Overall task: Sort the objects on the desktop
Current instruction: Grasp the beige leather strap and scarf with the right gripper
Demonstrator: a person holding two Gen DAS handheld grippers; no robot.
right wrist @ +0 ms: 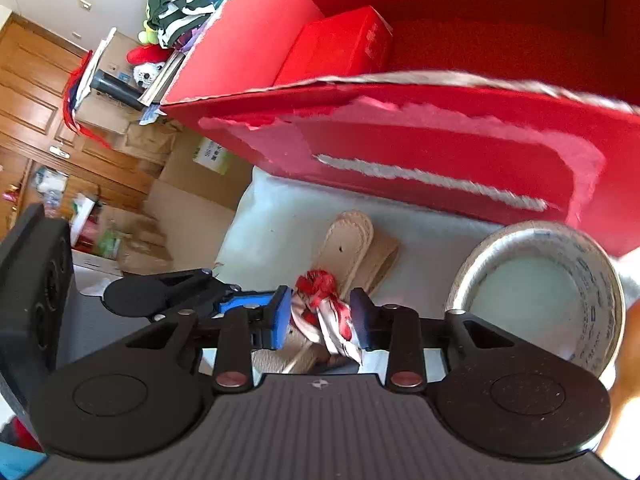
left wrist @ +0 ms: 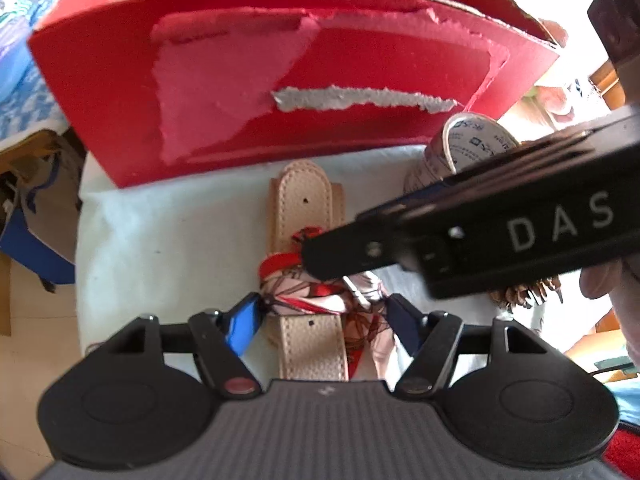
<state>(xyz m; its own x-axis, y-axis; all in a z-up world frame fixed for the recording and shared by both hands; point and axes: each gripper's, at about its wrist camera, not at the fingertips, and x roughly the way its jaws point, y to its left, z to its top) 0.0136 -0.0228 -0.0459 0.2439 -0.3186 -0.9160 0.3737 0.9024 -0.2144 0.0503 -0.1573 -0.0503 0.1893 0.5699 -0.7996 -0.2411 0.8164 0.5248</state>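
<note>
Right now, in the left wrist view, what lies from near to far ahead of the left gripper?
left gripper → red patterned scarf knotted around the beige leather strap → strap's rounded far end → red box.

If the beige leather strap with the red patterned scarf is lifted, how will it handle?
The beige leather strap looks thick and stitched, so it would probably droop only mildly. The red patterned scarf is bunched cloth, likely floppy and trailing. Both seem light.

A cluttered home room: wooden door (right wrist: 28,92), piled clothes (right wrist: 180,4), stuffed toys (right wrist: 146,66), cardboard boxes (right wrist: 148,140)
</note>
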